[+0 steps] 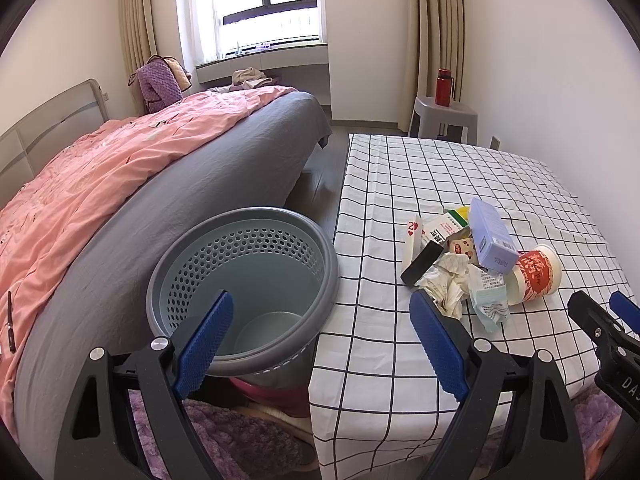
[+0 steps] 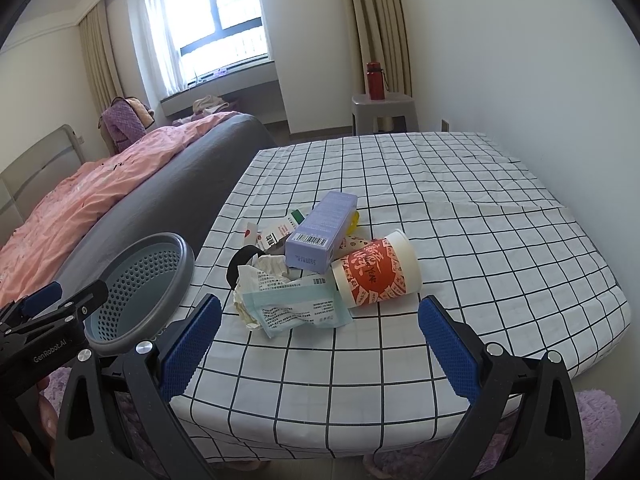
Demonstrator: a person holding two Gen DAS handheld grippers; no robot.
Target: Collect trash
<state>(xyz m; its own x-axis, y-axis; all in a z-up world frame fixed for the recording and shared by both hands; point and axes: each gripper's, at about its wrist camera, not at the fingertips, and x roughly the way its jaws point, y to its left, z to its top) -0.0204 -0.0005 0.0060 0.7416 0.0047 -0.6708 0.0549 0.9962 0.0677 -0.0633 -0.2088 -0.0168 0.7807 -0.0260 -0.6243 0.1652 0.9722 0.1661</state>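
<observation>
Both grippers are spread wide and grip nothing — the left gripper (image 1: pixel 322 312) hangs over the bin (image 1: pixel 244 280) and table (image 1: pixel 440 184) edge, the right gripper (image 2: pixel 320 316) faces the trash. The pile lies mid-table: 1 cup (image 2: pixel 376 272) on its side, a lilac box (image 2: pixel 322 228), a wrapper (image 2: pixel 298 310), crumpled paper (image 1: pixel 446 284).

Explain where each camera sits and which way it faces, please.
Left wrist: on the left gripper, jaws open, facing the bin and the table's left edge; the right gripper shows at right.
Right wrist: on the right gripper, jaws open, above the table's near edge, facing the trash pile; the left gripper shows at left.
Shared: bin, pile, cup, bed, window.
</observation>
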